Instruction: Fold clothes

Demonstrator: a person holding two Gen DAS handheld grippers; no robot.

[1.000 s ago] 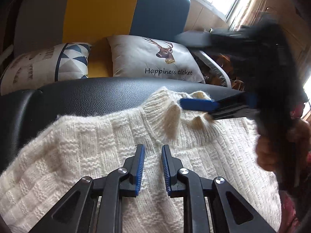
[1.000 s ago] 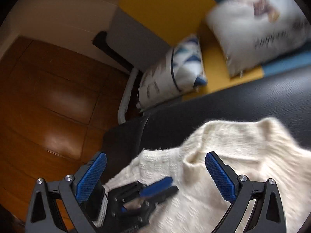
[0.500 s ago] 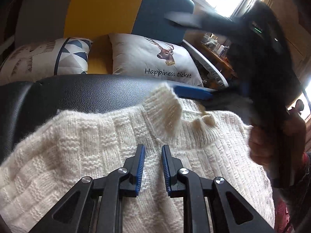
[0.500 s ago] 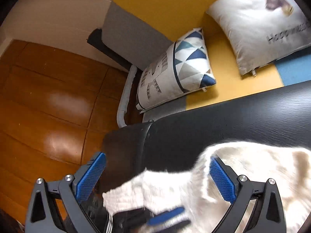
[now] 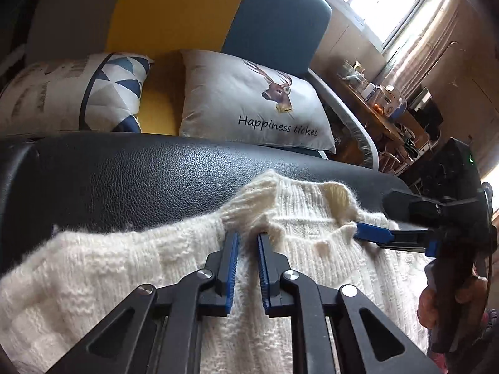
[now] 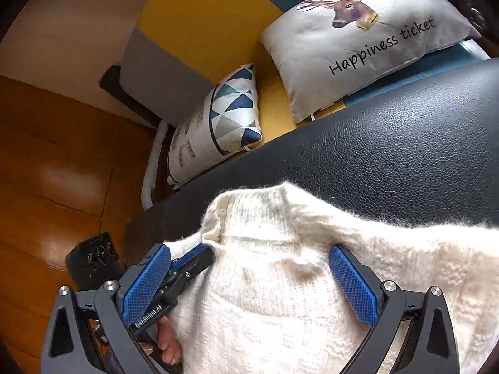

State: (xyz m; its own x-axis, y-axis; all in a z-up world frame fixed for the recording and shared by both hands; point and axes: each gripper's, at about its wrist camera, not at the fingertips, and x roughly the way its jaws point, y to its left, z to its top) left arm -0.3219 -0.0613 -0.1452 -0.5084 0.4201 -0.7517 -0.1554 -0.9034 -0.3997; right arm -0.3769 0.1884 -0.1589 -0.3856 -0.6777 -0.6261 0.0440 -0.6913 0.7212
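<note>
Nearest, right at the tips of the left gripper (image 5: pixel 248 243): the base of the ribbed collar (image 5: pixel 259 199) of a cream knit sweater (image 5: pixel 124 274). Jaws drawn close with only a narrow slot left, no different in width from a second ago; knit bunched at the slot's mouth, but cannot tell whether actually pinched. Tips carried forward within that second, from the chest panel up to the collar.

Off to the right of those jaws: the right gripper (image 6: pixel 249 251), spread wide and holding nothing. Brought down from its raised, blurred swing of a second ago to straddle the neckline, one blue pad at the collar's right side. Judged from that: both tools gathered on the neck opening, likely to take hold there for a fold or a straightening. Fits equally a garment laid out ahead of folding or one mid-fold; not settled here.

Beneath and beyond both sets of jaws: sweater lying flat, front up, on a black leather surface (image 5: pixel 140 180), collar toward the far edge.

Farther ahead of the jaws: a sofa (image 5: pixel 174 9) in grey, yellow and blue.

Counted: one sweater, two grippers, two cushions, namely a deer cushion (image 5: pixel 249 103) and a triangle-pattern cushion (image 5: pixel 93 93), and one sofa.
</note>
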